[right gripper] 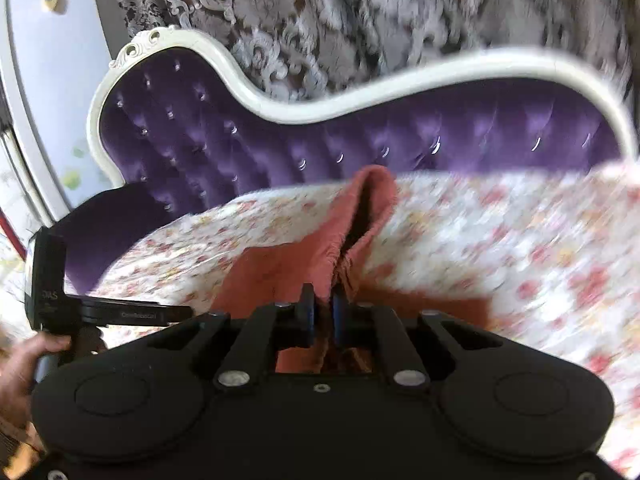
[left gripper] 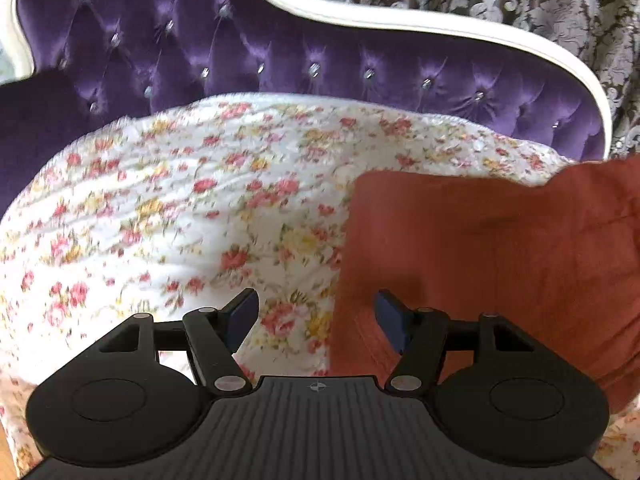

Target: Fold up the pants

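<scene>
Floral bedspread [right gripper: 500, 240]; right tongs [right gripper: 323, 312] pinch rust pants [right gripper: 280, 268]

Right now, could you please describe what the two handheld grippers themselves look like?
Both are matte black. The left gripper and the right gripper each have two round side discs, linkage arms with silver pivot pins, and dark blue finger pads. The left one's deck is ribbed with a small crosshair mark; its side, seen from the right, carries small pale lettering.
</scene>
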The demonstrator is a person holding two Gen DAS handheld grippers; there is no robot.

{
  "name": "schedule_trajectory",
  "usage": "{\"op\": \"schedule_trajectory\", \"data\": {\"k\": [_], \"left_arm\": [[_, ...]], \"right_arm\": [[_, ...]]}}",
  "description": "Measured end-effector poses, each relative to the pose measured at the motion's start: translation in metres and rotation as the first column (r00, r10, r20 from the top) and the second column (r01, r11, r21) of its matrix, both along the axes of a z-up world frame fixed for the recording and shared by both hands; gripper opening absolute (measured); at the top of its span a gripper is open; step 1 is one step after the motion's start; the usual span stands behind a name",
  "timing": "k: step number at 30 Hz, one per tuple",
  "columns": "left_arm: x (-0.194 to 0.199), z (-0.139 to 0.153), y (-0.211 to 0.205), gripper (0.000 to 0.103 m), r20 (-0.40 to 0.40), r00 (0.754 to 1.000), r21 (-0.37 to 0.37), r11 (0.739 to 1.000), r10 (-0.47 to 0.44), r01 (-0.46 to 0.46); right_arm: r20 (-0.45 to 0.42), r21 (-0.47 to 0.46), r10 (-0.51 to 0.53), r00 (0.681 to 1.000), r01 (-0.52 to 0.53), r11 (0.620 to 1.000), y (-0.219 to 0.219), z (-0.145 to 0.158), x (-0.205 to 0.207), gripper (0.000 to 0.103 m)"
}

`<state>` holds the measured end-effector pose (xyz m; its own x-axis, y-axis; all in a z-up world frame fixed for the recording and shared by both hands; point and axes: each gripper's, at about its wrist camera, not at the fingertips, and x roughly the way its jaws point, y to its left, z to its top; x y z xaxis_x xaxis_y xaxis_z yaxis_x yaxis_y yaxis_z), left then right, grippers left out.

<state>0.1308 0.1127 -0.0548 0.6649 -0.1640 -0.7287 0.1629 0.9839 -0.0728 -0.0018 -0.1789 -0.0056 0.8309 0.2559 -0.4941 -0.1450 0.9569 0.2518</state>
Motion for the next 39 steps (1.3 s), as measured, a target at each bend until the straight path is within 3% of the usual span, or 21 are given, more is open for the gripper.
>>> {"op": "schedule_trajectory", "data": {"k": [3, 5, 7, 11, 17, 18, 20, 23, 28, 33, 39], "left_arm": [[0.001, 0.004, -0.014, 0.063, 0.02, 0.999, 0.016, 0.999, -0.038, 0.038], [0.005, -0.001, -0.027, 0.063, 0.008, 0.998, 0.033, 0.997, -0.069, 0.069], [0.008, -0.009, -0.041, 0.063, -0.007, 0.995, 0.062, 0.993, -0.102, 0.102], [0.01, -0.033, -0.053, 0.066, -0.044, 0.99, 0.119, 0.984, -0.132, 0.136], [0.02, -0.028, -0.034, 0.065, -0.121, 0.987, 0.021, 0.993, -0.109, 0.112], [0.02, -0.023, -0.034, 0.065, -0.114, 0.989, 0.031, 0.994, -0.099, 0.103], [0.024, -0.009, -0.034, 0.065, -0.064, 0.994, 0.055, 0.995, -0.083, 0.087], [0.043, 0.004, -0.041, 0.065, -0.04, 0.996, 0.047, 0.995, -0.08, 0.082], [0.08, -0.002, -0.067, 0.065, -0.069, 0.993, 0.064, 0.993, -0.093, 0.098], [0.106, -0.034, -0.083, 0.066, -0.166, 0.981, 0.091, 0.988, -0.104, 0.12], [0.108, -0.033, -0.075, 0.067, -0.191, 0.977, 0.047, 0.993, -0.095, 0.106]], "right_arm": [[-0.09, -0.055, -0.098, 0.991, 0.094, 0.994, -0.018, -0.016, 0.005, 0.015], [-0.204, -0.076, -0.175, 0.963, 0.162, 0.984, -0.032, -0.048, 0.019, 0.016], [-0.264, -0.095, -0.205, 0.942, 0.186, 0.978, -0.037, -0.07, 0.027, 0.019], [-0.247, -0.111, -0.195, 0.949, 0.172, 0.979, -0.036, -0.066, 0.027, 0.018], [-0.271, -0.097, -0.21, 0.939, 0.19, 0.977, -0.044, -0.064, 0.026, 0.029], [-0.257, -0.105, -0.234, 0.938, 0.213, 0.971, -0.043, -0.059, 0.023, 0.029], [-0.164, -0.166, -0.289, 0.943, 0.262, 0.951, -0.038, -0.045, 0.017, 0.04], [-0.087, -0.229, -0.268, 0.959, 0.243, 0.943, -0.026, -0.033, 0.027, 0.04], [-0.13, -0.182, -0.192, 0.973, 0.167, 0.969, -0.02, -0.043, 0.064, 0.04], [-0.237, -0.232, -0.213, 0.948, 0.158, 0.96, -0.019, -0.077, 0.087, 0.038], [-0.221, -0.228, -0.203, 0.954, 0.152, 0.962, -0.021, -0.08, 0.084, 0.039]]}}
